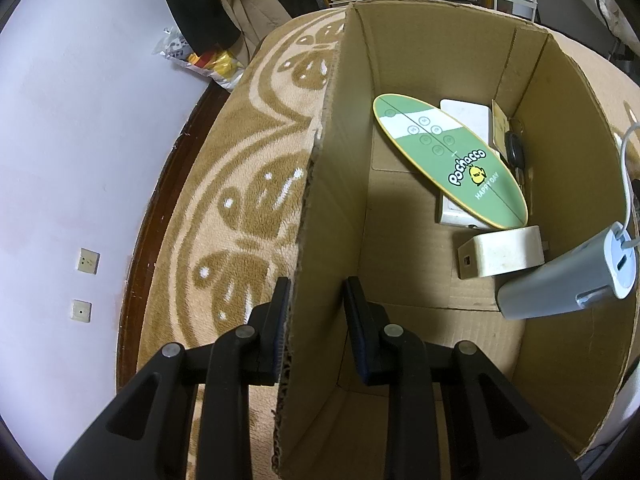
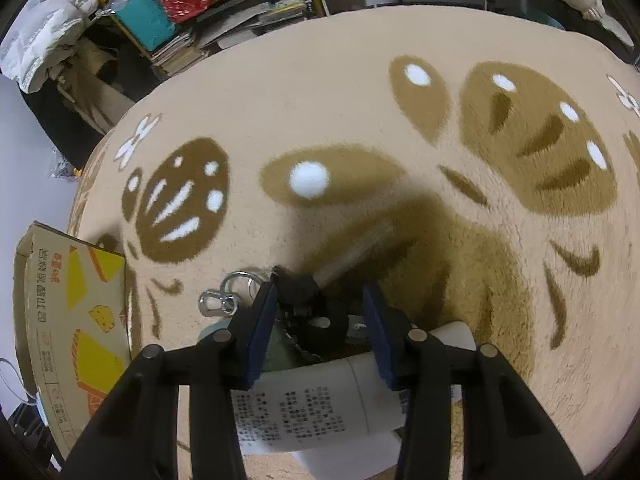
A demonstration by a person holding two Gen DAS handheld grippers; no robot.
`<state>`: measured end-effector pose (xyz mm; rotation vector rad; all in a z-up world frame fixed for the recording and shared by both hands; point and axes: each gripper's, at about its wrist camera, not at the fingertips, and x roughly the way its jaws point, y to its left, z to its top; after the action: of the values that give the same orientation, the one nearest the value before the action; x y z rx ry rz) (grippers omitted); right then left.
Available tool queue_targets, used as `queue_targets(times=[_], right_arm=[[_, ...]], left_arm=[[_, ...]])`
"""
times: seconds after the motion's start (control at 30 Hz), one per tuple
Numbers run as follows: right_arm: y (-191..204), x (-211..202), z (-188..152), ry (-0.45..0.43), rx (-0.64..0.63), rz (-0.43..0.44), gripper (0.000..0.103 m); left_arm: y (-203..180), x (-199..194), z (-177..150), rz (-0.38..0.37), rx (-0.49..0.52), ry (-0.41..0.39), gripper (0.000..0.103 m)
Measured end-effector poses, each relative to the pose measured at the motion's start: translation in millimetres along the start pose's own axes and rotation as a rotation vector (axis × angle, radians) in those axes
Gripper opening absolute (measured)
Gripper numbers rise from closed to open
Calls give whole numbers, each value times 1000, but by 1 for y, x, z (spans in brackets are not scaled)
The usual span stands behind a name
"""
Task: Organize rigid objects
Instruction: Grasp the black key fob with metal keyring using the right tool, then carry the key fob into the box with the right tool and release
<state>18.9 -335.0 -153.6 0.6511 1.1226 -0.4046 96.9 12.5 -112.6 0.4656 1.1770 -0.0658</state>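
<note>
- left gripper [image 1: 316,312] jaws straddle the cardboard box [image 1: 560,184] wall, not quite pinching it
- green Pochacco oval board [image 1: 448,158] inside, long axis running diagonally toward the far wall
- right gripper [image 2: 320,312] jaws open around a black key fob [image 2: 316,312]

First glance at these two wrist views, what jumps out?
In the left wrist view, the open cardboard box dominates, with the left gripper straddling its near wall; inside, a green Pochacco oval board lies tilted over a white box, beside a tape roll. In the right wrist view, the brown-patterned plush blanket fills the frame, and the right gripper is open around a black object.
</note>
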Motion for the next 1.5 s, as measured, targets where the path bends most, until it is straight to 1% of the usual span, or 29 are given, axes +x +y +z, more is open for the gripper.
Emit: queue_targets(times=[0.1,0.33,0.4,0.43,0.53,0.6,0.73,0.83,0.93,1.0,1.07,1.27,1.5], right_arm=[[-3,2,0,3,17,12,47],[5,14,5,0,-11,0,49],[8,15,5,-14,-20,-4,42],[10,14,5,-18,-25,3,27],[12,9,5,-27,-21,16,25],[10,3,4,-50,-9,31,24],[16,-16,6,-132,-24,29,24],[22,-31,6,-188,-32,55,24],[27,-43,5,-235,-52,66,21],[33,-53,4,-266,-67,91,12],[41,-63,5,-297,-85,116,12],[64,-79,-1,-363,-159,144,12],[89,-109,-9,-442,-220,230,12]], left_arm=[[-1,0,0,4,4,-1,27],[-1,0,-1,2,2,0,27],[-1,0,-1,2,1,0,27],[-1,0,0,2,1,1,27],[-2,0,0,5,3,1,27],[-2,0,0,5,4,1,27],[-2,0,0,5,6,1,27],[-2,0,0,4,4,1,27],[-2,1,0,3,3,2,27],[-2,0,-1,4,4,1,27],[-2,1,-1,5,5,1,27],[-2,1,-1,4,4,1,27],[-2,0,-1,4,3,2,27]])
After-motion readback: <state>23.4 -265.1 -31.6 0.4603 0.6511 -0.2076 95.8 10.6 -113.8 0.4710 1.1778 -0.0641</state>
